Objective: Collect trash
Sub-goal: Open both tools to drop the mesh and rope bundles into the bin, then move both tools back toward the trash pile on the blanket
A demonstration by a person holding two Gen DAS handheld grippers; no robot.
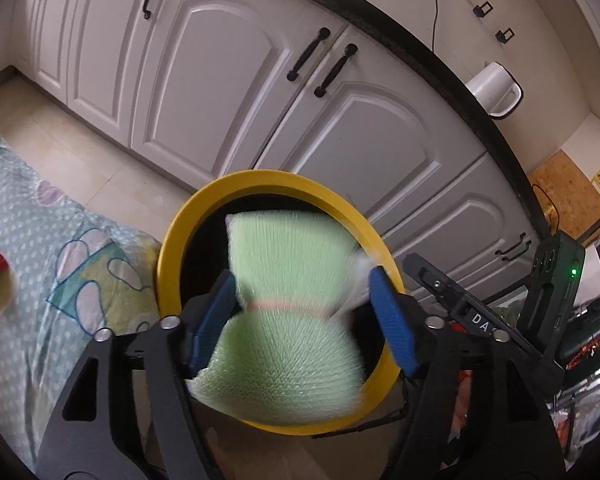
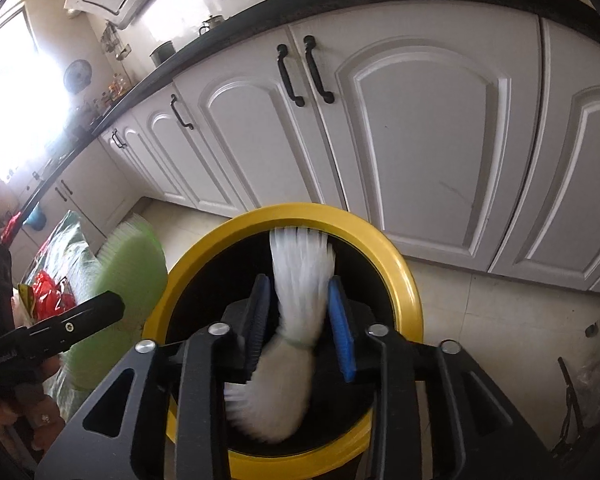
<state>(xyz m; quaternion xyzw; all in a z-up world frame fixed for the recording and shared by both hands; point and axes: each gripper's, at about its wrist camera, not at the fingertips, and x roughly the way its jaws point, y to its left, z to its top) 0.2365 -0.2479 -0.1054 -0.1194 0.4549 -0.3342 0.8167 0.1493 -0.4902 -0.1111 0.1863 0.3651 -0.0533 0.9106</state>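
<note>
A pale green foam net bundle (image 1: pixel 288 312), tied at its waist with a rubber band, hangs blurred over the mouth of a yellow-rimmed black bin (image 1: pixel 172 248). My left gripper (image 1: pixel 302 280) stands open around it: the left pad brushes the bundle, the right pad is clear of it. In the right wrist view a white foam net bundle (image 2: pixel 296 320), also tied at the waist and blurred, sits between the pads of my right gripper (image 2: pixel 298 282) above the same bin (image 2: pixel 204 256). Narrow gaps show on both sides, so this gripper is open. The green bundle (image 2: pixel 132 280) shows at the left there.
White cupboard doors (image 1: pixel 228 80) with black handles run behind the bin on a tiled floor. A table with a dotted cloth (image 1: pixel 40 240) and red wrappers (image 2: pixel 52 300) lies to the left. A white mug (image 1: pixel 496 88) stands on the dark counter. A hand (image 2: pixel 40 412) holds the left gripper.
</note>
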